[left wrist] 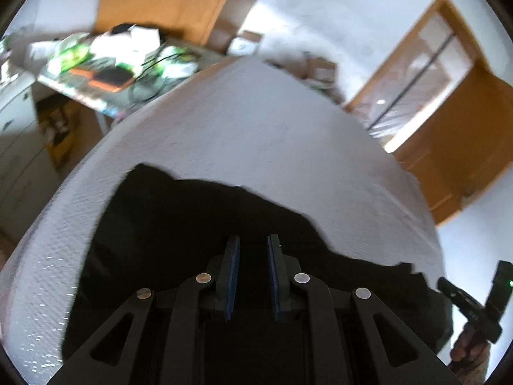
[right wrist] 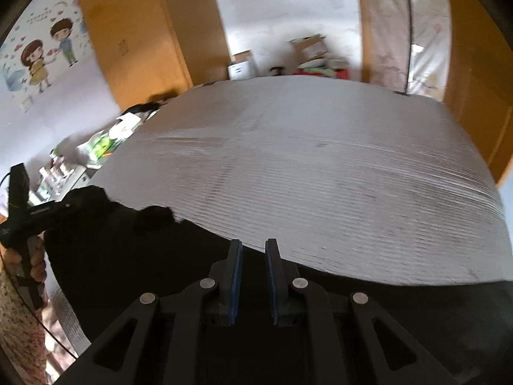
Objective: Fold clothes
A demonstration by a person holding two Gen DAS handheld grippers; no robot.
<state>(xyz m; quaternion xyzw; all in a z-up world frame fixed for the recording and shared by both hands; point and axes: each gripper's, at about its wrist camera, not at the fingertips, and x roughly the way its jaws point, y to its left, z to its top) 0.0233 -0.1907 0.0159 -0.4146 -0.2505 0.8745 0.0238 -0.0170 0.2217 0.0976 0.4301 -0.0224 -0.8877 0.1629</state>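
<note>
Both claws — left gripper and right gripper — hover slightly parted, empty, over the black garment; next, grip its near edge.

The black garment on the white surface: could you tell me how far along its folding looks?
Done: the black garment lies on the white-covered surface. In hand: the left gripper and right gripper are over it, pads apart; any grip is unclear. Left: no neat fold shows.
</note>
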